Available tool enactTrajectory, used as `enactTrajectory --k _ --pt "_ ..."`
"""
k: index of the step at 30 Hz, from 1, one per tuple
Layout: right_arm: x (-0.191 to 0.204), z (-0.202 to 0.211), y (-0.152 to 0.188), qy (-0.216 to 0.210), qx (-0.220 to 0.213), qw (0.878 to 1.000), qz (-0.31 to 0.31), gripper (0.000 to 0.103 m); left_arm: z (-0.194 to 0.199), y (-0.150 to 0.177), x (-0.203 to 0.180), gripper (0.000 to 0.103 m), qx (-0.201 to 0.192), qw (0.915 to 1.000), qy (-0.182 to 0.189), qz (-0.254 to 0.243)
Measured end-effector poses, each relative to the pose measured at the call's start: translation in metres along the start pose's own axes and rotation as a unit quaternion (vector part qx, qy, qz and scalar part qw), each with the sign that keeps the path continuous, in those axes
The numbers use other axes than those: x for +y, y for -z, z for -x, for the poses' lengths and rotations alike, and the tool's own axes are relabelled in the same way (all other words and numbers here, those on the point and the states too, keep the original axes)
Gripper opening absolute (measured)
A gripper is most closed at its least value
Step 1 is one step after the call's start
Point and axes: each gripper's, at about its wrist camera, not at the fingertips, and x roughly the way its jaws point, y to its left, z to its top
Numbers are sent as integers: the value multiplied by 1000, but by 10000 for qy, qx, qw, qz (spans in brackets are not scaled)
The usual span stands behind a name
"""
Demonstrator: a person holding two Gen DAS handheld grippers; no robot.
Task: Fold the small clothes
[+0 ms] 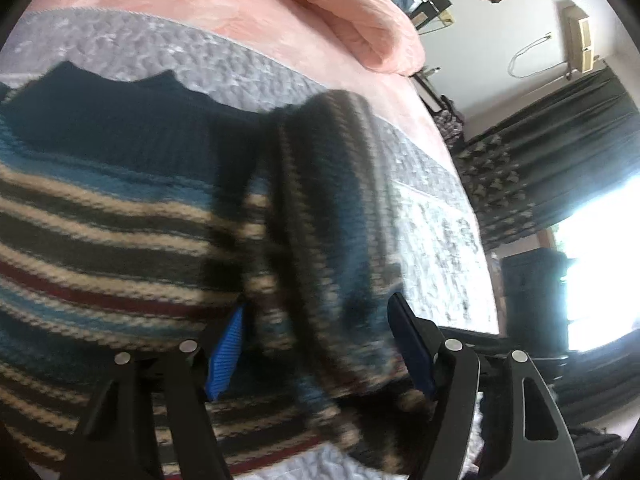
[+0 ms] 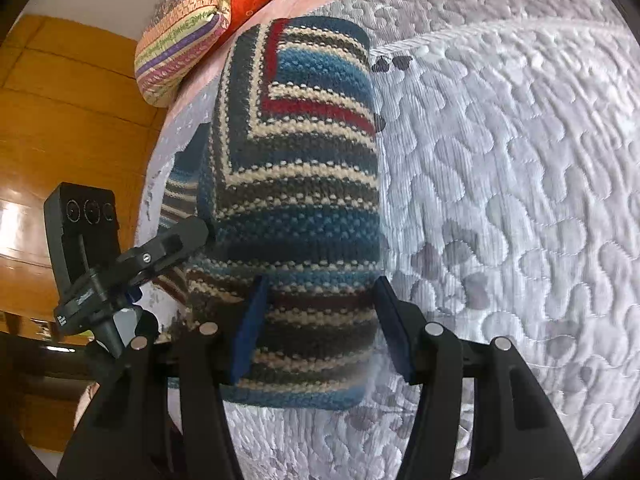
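The striped knit sweater (image 2: 296,184) lies on the grey quilted bed cover (image 2: 500,184), one part folded over (a blurred fold in the left wrist view). The right gripper (image 2: 320,328) straddles its near end, pads spread apart. The left gripper (image 1: 316,344) stands wide around a raised fold. Patterned pillows (image 2: 188,28) lie beyond.

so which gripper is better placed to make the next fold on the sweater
Probably left. The left gripper is open around a raised, bunched fold of the striped sweater. The right gripper is open over the flat folded part.
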Motion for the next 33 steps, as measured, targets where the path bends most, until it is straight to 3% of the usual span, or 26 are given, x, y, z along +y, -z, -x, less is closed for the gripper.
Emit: enactTrajectory --k 7,12,15,19,24,33 --pt "11 -3 2 132 -3 9997 214 55 -19 -7 -17 65 -17 10000 61 -42" --pt "12 -3 2 149 -31 9996 238 55 -22 -9 -28 34 -100 9994 -232 -232" --pt "11 1 3 68 -43 9997 230 55 -19 -9 -34 28 -228 9990 -292 -253" --pt "11 15 5 -30 -143 9994 304 55 -4 -8 -44 26 -447 9972 -346 -498" --pt "12 31 6 -8 -283 9989 378 56 23 -12 -34 26 -564 9972 -180 -454" --pt "18 16 9 -179 -167 9994 262 56 68 -21 -6 25 -731 9958 -334 -439"
